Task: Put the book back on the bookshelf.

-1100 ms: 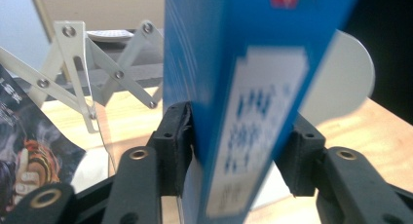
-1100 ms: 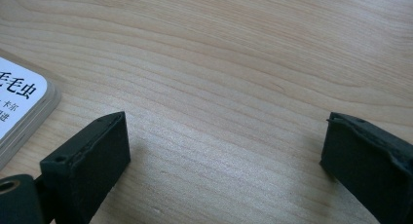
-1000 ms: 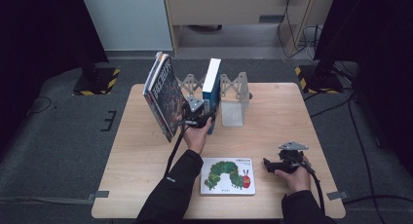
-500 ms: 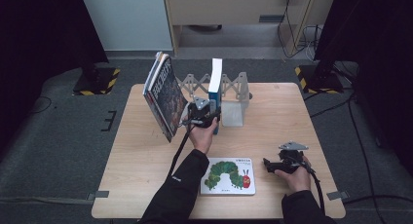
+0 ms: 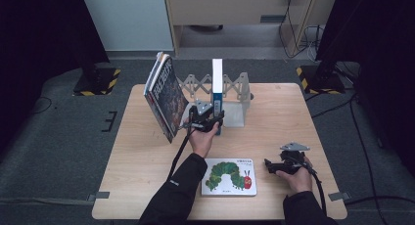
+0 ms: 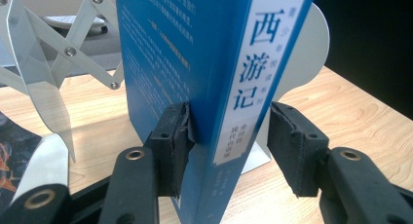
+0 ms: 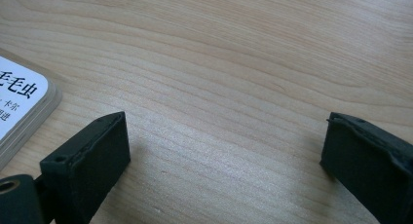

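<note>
A blue book [image 5: 217, 83] with a white spine label [image 6: 253, 63] stands upright in the metal bookend rack [image 5: 237, 90]. My left gripper [image 5: 208, 121] reaches to its lower spine. Its jaws straddle the book [image 6: 195, 63]: the left pad [image 6: 170, 146] touches the cover, while the right pad [image 6: 297, 151] stands a sliver off the spine. My left gripper [image 6: 229, 146] reads as open. My right gripper [image 5: 275, 166] rests on the table at the front right, open [image 7: 224, 156] over bare wood.
A large dark book [image 5: 166, 100] leans tilted at the rack's left end, close to my left hand. A caterpillar picture book [image 5: 229, 176] lies flat near the front edge, its corner [image 7: 19, 102] just left of my right gripper. The wooden table [image 5: 303, 117] has room at right.
The blue book has swung from a tilt to upright and shifted right against the bookend, the left gripper moving with it. The right gripper has stayed put.
</note>
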`<action>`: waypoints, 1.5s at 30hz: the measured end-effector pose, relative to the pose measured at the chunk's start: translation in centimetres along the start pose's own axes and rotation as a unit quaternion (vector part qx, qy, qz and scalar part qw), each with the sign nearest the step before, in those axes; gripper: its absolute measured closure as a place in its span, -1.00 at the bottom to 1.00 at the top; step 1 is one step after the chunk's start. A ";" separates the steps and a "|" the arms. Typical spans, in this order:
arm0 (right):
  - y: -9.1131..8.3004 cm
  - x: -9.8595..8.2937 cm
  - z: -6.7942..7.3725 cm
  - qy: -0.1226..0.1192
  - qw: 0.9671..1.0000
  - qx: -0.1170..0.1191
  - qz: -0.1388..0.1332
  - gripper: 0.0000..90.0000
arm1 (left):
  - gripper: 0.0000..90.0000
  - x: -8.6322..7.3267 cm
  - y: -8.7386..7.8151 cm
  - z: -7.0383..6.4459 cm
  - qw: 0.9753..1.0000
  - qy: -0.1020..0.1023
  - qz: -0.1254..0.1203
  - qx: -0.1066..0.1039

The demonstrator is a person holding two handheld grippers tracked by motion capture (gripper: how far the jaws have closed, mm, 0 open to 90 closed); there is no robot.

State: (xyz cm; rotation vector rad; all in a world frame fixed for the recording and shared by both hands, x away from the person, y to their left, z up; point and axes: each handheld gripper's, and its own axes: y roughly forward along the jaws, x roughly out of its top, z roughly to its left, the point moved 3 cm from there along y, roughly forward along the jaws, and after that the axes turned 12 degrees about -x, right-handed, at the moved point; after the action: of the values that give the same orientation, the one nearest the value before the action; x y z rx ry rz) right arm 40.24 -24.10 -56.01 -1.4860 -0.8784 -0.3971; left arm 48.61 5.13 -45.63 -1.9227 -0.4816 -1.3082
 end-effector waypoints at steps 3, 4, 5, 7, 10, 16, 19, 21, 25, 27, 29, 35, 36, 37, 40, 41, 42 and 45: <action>0.0 0.0 0.0 0.000 1.000 0.000 0.000 -0.92 | 0.13 0.1 0.1 0.0 1.000 -0.006 -0.003 0.005; 0.0 0.0 0.0 0.000 1.000 0.000 0.000 -0.92 | 0.13 0.2 0.1 -0.1 1.000 -0.008 -0.004 0.007; 0.0 0.0 0.0 0.000 1.000 0.000 0.000 -0.92 | 0.13 0.2 0.2 -0.1 1.000 -0.007 -0.002 0.009; 0.0 0.0 0.0 -0.001 1.000 0.000 0.000 -0.92 | 0.10 0.2 0.2 -0.1 1.000 0.002 0.001 0.010; 0.0 0.0 0.0 -0.001 1.000 0.002 0.001 -0.92 | 0.06 -0.2 -0.3 -0.1 1.000 -0.001 0.006 -0.006; 0.0 0.0 0.0 -0.001 1.000 0.000 0.001 -0.93 | -0.05 -0.5 -2.3 -0.7 0.999 0.012 0.010 -0.043; 0.1 0.0 0.0 0.000 1.000 -0.002 0.003 -0.96 | -0.11 -0.8 -3.6 -1.0 0.998 0.015 0.019 -0.061; 0.1 0.0 -0.1 -0.001 1.000 -0.002 0.003 -0.96 | -0.14 -1.2 -4.6 -1.1 0.997 0.008 0.023 -0.077; 0.1 0.0 0.0 -0.001 1.000 -0.003 0.003 -0.97 | -0.18 -2.4 -6.3 -1.2 0.996 0.011 0.043 -0.082; 0.1 0.0 0.0 -0.001 1.000 -0.004 0.003 -0.98 | -0.19 -3.1 -7.1 -1.2 0.995 0.012 0.052 -0.086; 0.1 0.0 0.0 0.000 1.000 -0.004 0.004 -0.98 | -0.21 -3.8 -7.7 -1.1 0.994 0.013 0.064 -0.086; -0.2 0.3 0.1 0.004 0.999 -0.009 0.032 -0.92 | -0.25 -5.6 -9.5 -0.5 0.992 0.001 0.087 -0.091; -0.2 0.3 0.1 0.004 0.999 -0.009 0.035 -0.89 | -0.25 -6.0 -9.7 -0.5 0.991 -0.001 0.091 -0.093; -0.3 0.4 0.1 0.003 0.999 -0.010 0.038 -0.84 | -0.26 -6.4 -9.9 -0.4 0.991 -0.003 0.097 -0.095; -0.7 0.5 0.4 0.003 0.999 -0.004 0.047 -0.80 | -0.29 -7.9 -10.2 -0.4 0.988 -0.006 0.118 -0.100; -0.9 0.6 0.6 -0.001 0.999 -0.001 0.048 -0.81 | -0.30 -8.4 -10.2 -0.4 0.987 -0.004 0.127 -0.101; -1.1 0.7 0.7 -0.002 0.999 0.005 0.046 -0.81 | -0.31 -8.9 -10.3 -0.4 0.986 -0.007 0.133 -0.103; -2.0 1.0 1.4 0.011 0.999 0.027 0.042 -0.80 | -0.33 -9.9 -10.1 -0.3 0.983 -0.025 0.144 -0.112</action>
State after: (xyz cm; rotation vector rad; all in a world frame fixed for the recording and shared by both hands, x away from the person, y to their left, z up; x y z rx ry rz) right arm 39.08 -22.72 -54.13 -1.4609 -0.8014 -0.3245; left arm 37.70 12.46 -50.86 -2.1211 -0.0747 -1.1641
